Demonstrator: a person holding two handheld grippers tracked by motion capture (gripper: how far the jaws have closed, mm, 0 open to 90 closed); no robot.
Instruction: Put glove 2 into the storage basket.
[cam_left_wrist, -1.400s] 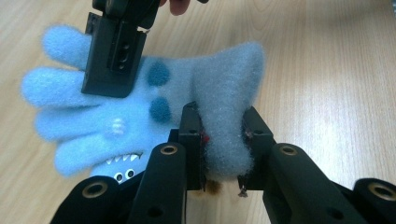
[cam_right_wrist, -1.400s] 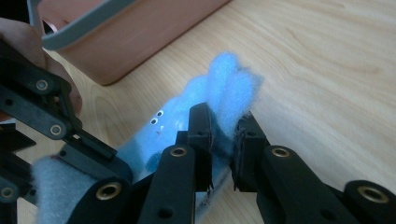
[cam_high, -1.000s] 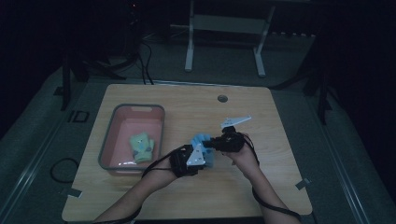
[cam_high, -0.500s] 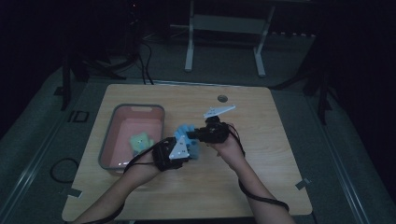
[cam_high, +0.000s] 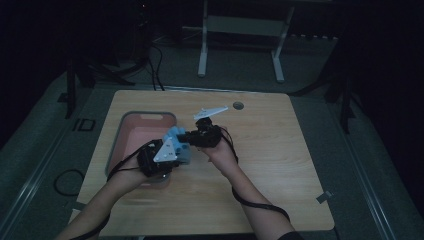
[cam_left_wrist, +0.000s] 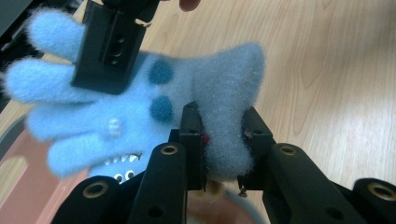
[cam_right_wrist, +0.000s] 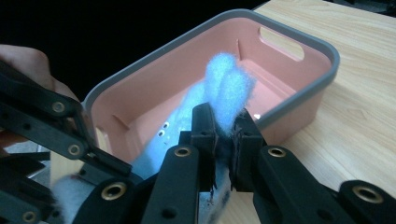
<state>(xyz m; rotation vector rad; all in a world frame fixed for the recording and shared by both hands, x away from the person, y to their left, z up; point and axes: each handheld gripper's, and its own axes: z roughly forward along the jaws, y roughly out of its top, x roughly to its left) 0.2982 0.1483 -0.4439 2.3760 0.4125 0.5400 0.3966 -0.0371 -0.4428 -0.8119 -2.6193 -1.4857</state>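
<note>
High view puts my left gripper (cam_high: 167, 152) and my right gripper (cam_high: 202, 135) close together over the wooden tabletop (cam_high: 280, 165), at the right rim of the pink bin (cam_high: 145, 120). Between them I hold a blue plush toy (cam_high: 176, 140) off the tabletop. My left fingers (cam_left_wrist: 191, 135) are pinched shut on a fuzzy limb of the blue plush toy (cam_left_wrist: 140, 107). My right fingers (cam_right_wrist: 203, 126) are closed tight on another fluffy tuft of it, with the bin (cam_right_wrist: 299, 93) just beyond and the toy's small eyes facing its inside.
</note>
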